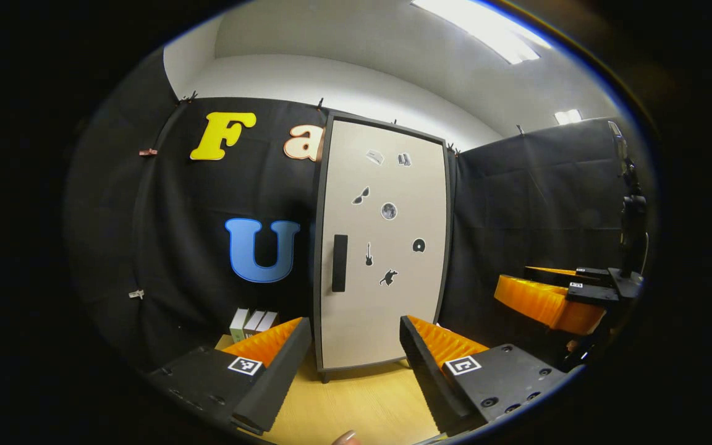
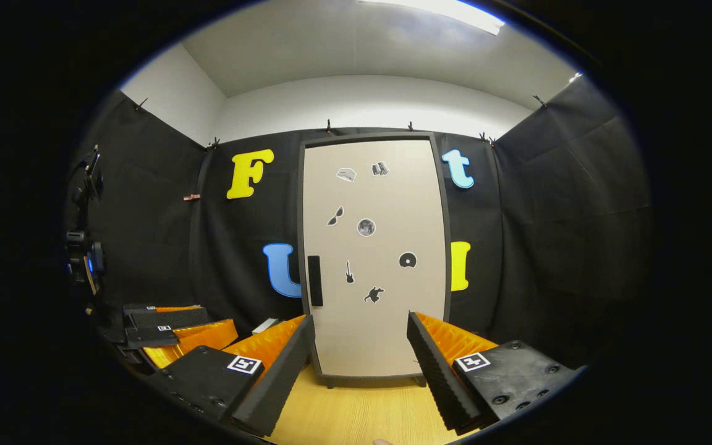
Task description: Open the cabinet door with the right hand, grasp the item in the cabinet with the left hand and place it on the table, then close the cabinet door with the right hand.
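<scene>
In the left gripper view the left claw (image 1: 356, 371) is released, its fingers spread wide with nothing between them, above the wooden surface (image 1: 362, 408). Straight ahead of it stands the cabinet (image 1: 381, 247), door closed, dark handle (image 1: 339, 262) on the door's left edge. To that claw's right the right claw (image 1: 547, 300) hovers, apart from the cabinet. In its own view the right claw (image 2: 359, 364) is likewise released, fingers spread, facing the closed door. Small white boxes (image 1: 252, 322) sit ahead-left of the left claw, beside the cabinet.

Left gripper view looking forward over the wooden table (image 1: 362, 402) at the closed cabinet door (image 1: 381, 247) from slightly left, right gripper view facing the door (image 2: 371, 253) squarely from a little farther back, both sharing door, table and booth wall.
</scene>
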`<control>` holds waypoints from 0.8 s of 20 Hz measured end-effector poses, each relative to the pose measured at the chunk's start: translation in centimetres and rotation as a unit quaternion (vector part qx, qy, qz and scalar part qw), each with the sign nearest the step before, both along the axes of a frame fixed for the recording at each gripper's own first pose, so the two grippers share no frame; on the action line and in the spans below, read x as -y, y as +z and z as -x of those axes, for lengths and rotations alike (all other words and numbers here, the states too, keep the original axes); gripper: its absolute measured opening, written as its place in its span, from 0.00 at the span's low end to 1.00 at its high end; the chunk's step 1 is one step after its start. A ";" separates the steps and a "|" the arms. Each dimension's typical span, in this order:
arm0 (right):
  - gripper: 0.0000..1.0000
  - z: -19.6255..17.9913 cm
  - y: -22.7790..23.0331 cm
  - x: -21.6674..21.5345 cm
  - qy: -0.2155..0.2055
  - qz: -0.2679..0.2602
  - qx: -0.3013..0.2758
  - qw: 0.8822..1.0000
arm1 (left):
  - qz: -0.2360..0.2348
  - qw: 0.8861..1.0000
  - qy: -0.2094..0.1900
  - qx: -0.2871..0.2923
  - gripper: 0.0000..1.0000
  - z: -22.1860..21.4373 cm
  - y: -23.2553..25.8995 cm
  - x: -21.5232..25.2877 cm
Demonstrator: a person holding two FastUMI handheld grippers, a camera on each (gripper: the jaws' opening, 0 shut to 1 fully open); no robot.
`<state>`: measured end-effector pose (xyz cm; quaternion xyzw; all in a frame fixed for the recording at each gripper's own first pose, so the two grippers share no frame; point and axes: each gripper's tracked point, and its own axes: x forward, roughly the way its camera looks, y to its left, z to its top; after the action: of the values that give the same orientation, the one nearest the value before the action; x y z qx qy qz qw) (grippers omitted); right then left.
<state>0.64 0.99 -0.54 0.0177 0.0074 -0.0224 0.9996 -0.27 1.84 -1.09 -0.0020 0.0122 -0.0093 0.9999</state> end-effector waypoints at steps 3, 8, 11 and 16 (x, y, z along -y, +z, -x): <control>0.98 -0.1 -0.2 -0.6 -0.005 -0.001 0.002 1.000 | -0.004 1.000 -0.002 -0.003 0.92 0.7 -0.1 -0.8; 0.98 -1.0 -0.3 -1.7 -0.001 -0.003 0.003 1.000 | -0.010 1.000 0.002 -0.006 0.92 1.5 -0.3 -1.9; 0.98 -2.4 -0.3 -2.2 0.005 -0.004 0.008 1.000 | -0.005 1.000 0.006 -0.008 0.92 1.5 -0.4 -2.4; 0.98 -7.2 -1.7 -3.2 0.031 -0.010 -0.005 0.999 | 0.005 0.999 0.052 -0.007 0.92 1.0 -0.7 -4.4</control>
<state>7.82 4.16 -2.28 0.0276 0.0136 0.0090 0.9995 -1.23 6.19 -1.80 -0.0077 0.0192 0.0425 0.9989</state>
